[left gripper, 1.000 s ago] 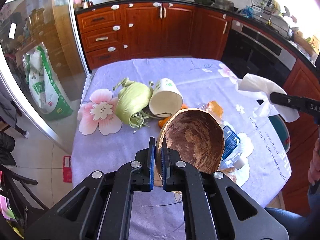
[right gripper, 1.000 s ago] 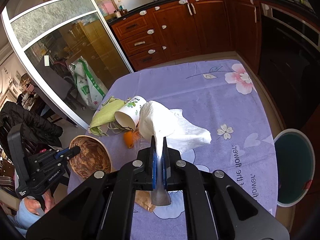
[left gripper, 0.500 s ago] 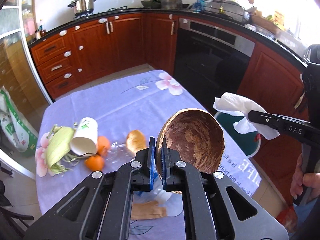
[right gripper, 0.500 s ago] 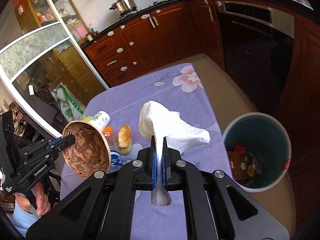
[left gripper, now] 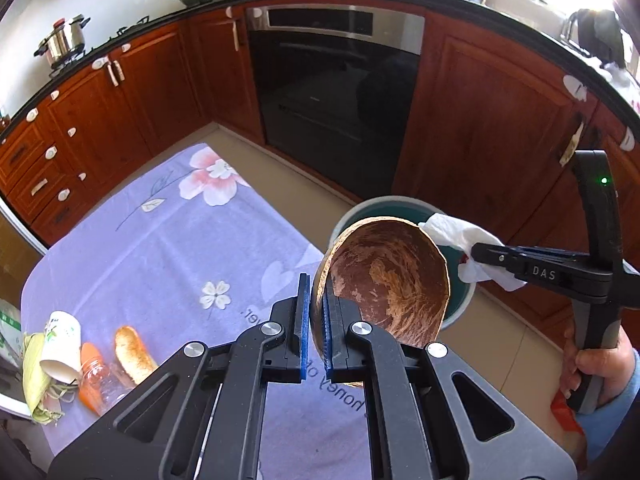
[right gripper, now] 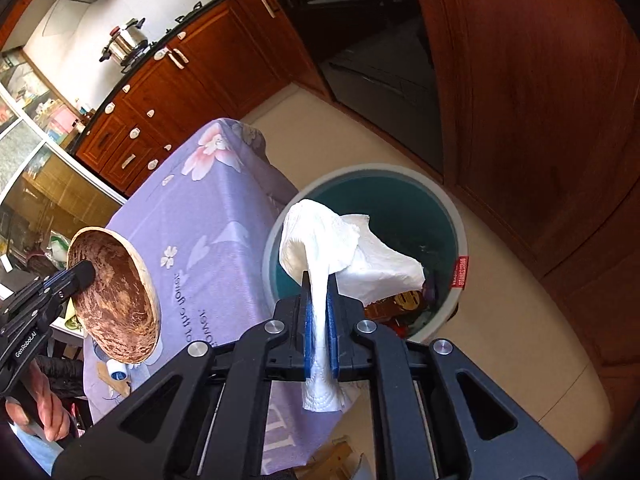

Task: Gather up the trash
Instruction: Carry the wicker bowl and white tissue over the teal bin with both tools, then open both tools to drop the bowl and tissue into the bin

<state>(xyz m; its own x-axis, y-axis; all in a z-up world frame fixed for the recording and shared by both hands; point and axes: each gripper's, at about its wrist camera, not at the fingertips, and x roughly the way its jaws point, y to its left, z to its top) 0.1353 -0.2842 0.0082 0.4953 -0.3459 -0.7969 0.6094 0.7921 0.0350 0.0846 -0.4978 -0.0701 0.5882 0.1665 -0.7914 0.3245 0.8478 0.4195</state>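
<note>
My left gripper is shut on the rim of a brown coconut shell half, held up over the table's right edge beside the bin. In the right wrist view the shell hangs at the left. My right gripper holds a crumpled white paper towel directly above the round teal trash bin. Its jaws are opening, with the towel still between the pads. The left wrist view shows the right gripper with the towel over the bin, partly hidden behind the shell.
The table with a purple flowered cloth carries a paper cup, corn husk, an orange plastic bottle and a bread piece at its left end. The bin holds trash. An oven and wooden cabinets stand behind.
Both grippers have swung right, away from the table's middle toward the bin. The towel now hangs over the bin's opening, and the shell sits at the table's right edge.
</note>
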